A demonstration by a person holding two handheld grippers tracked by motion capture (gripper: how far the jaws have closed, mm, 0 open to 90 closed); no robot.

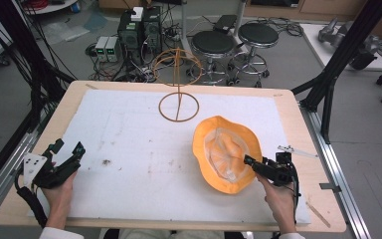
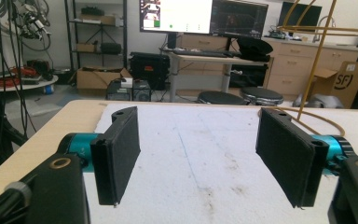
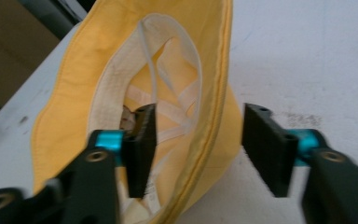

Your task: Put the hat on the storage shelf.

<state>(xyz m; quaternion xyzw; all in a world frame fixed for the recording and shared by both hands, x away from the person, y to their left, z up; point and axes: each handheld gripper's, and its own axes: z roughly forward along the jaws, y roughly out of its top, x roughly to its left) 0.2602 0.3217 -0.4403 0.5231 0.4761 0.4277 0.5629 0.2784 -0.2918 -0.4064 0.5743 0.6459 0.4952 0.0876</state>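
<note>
The yellow bucket hat [image 1: 227, 154] lies upside down on the worktop [image 1: 129, 149], well apart from the wire hat stand [image 1: 178, 79]. The right claw [image 3: 198, 140], spread, straddles its brim; nothing is gripped yet. The left claw [image 2: 198, 158] rests spread, idle.

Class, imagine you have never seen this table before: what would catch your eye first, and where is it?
The yellow hat lies upside down on the white mat, right of centre. The right gripper is open, its jaws straddling the hat's brim. Behind the hat stands a wire stand at the far edge, and the left gripper is open over the mat's left side.
</note>
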